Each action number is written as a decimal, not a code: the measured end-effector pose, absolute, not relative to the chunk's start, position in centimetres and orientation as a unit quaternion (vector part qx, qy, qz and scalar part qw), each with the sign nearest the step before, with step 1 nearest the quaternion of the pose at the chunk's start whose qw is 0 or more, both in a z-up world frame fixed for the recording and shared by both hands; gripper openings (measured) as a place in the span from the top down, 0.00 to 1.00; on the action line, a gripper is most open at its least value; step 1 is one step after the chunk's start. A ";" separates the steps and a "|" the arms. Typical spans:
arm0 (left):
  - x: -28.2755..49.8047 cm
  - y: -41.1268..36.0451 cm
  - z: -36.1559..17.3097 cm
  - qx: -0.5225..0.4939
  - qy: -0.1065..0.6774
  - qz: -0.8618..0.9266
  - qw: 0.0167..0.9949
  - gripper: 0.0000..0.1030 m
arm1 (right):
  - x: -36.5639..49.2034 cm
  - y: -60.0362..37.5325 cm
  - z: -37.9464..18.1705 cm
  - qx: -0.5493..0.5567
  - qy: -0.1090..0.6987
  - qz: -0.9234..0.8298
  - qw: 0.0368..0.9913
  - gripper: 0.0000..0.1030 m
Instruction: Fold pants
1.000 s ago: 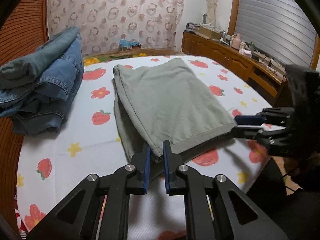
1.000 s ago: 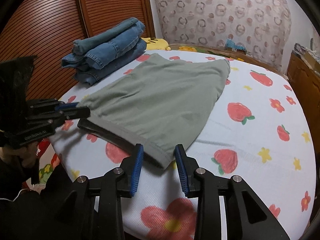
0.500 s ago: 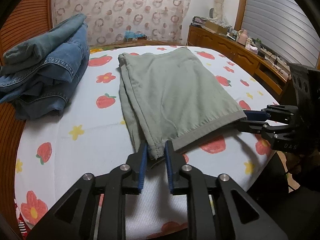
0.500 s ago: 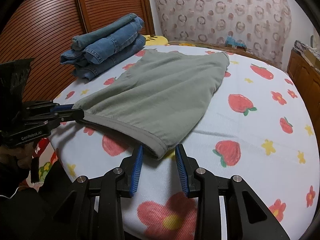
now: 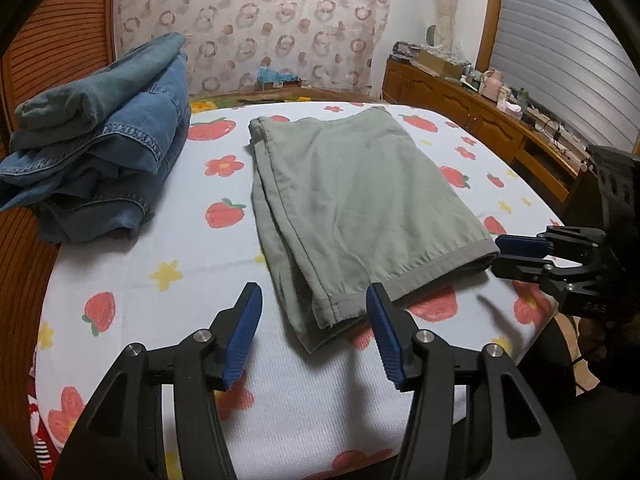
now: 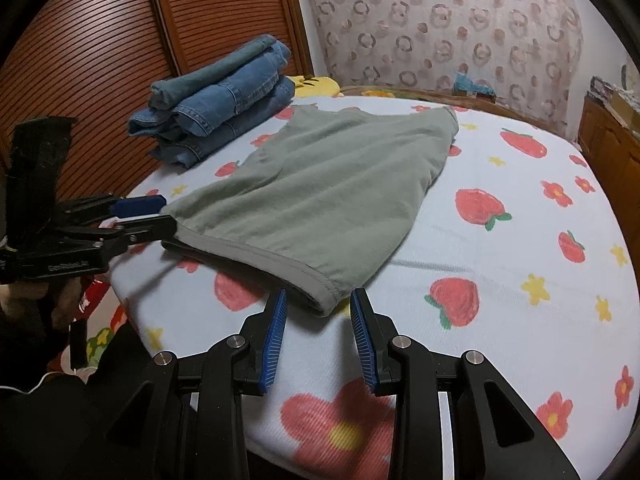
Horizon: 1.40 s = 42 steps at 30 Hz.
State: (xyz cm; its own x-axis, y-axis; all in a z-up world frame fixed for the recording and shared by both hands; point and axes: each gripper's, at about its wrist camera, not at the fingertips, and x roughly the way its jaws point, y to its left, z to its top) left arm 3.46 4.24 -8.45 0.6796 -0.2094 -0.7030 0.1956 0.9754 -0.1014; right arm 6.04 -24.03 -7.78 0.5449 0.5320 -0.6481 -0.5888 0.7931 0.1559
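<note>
Both wrist views look low and close across the pants (image 5: 360,200), from opposite hem corners.

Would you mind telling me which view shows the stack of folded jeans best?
The right wrist view: the jeans stack sits whole and unobstructed there, its separate folded layers visible from the side. The left wrist view shows the same stack at the frame's left edge, stretched by the fisheye.
</note>
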 end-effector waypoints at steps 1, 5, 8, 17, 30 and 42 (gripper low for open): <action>3.4 4.4 -8.4 -0.013 0.383 -0.111 0.917 0.46 | 5.9 -24.1 -7.5 -0.039 0.350 0.319 0.880 0.67; 3.3 5.0 -7.7 -0.027 0.365 -0.096 0.926 0.47 | 5.8 -24.1 -6.7 -0.035 0.337 0.314 0.887 0.67; 3.4 5.2 -7.4 -0.028 0.357 -0.091 0.929 0.47 | 6.2 -23.9 -6.7 -0.039 0.334 0.302 0.892 0.63; 4.1 5.3 -9.0 -0.023 0.378 -0.089 0.921 0.47 | 7.6 -23.4 -8.0 -0.028 0.354 0.282 0.891 0.60; 4.1 5.1 -10.6 -0.026 0.399 -0.095 0.912 0.51 | 8.0 -23.1 -8.9 -0.034 0.367 0.278 0.887 0.60; 3.6 4.9 -10.7 -0.038 0.392 -0.107 0.913 0.66 | 7.4 -22.9 -9.2 -0.038 0.365 0.288 0.884 0.60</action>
